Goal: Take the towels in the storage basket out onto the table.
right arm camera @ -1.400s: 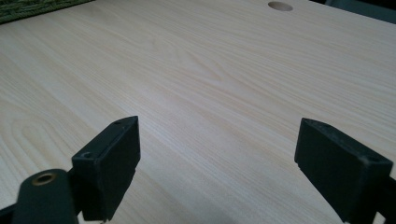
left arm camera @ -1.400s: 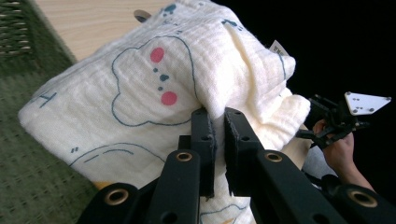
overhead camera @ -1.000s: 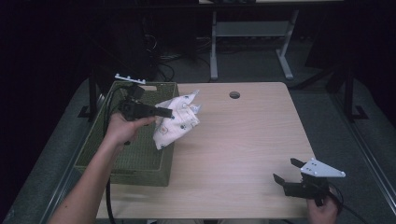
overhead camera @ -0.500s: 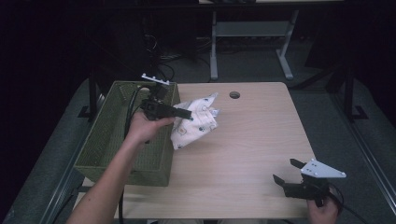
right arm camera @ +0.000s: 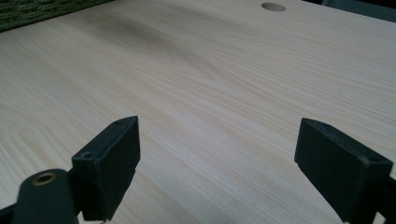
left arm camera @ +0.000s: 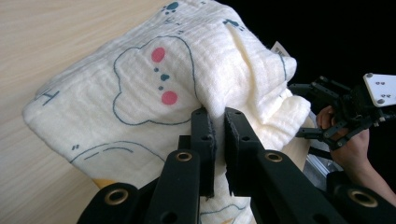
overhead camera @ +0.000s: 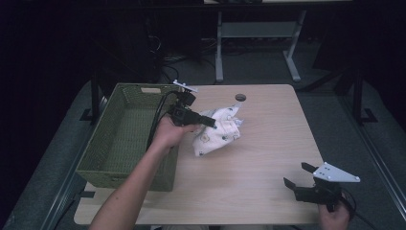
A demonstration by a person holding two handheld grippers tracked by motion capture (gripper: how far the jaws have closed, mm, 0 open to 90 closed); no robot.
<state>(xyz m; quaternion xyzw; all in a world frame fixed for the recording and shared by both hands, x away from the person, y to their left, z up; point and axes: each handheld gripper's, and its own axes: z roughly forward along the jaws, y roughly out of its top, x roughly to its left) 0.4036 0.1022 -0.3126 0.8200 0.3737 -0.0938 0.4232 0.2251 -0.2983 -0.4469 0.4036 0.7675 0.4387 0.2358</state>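
A cream muslin cloth (overhead camera: 216,131) printed with bear faces and pink cheeks (left arm camera: 154,79) hangs bunched just right of the basket, its lower part on the tabletop. My left gripper (overhead camera: 210,122) is shut on a fold of it, the two jaws pinching the fabric (left arm camera: 218,133). My right gripper (overhead camera: 298,176) rests low at the table's front right corner, open, with bare wood between its wide-set jaws (right arm camera: 215,158). It also appears far off in the left gripper view as the right gripper (left arm camera: 345,107).
A green woven basket (overhead camera: 125,139) stands on the left of the wooden table (overhead camera: 249,163), with nothing visible inside it. A round cable hole (overhead camera: 240,97) sits near the far edge. Beyond the table are dark floor, cables and a metal stand.
My left gripper has carried the cloth to the right, from over the basket's edge out over the tabletop. The right gripper has stayed where it was.
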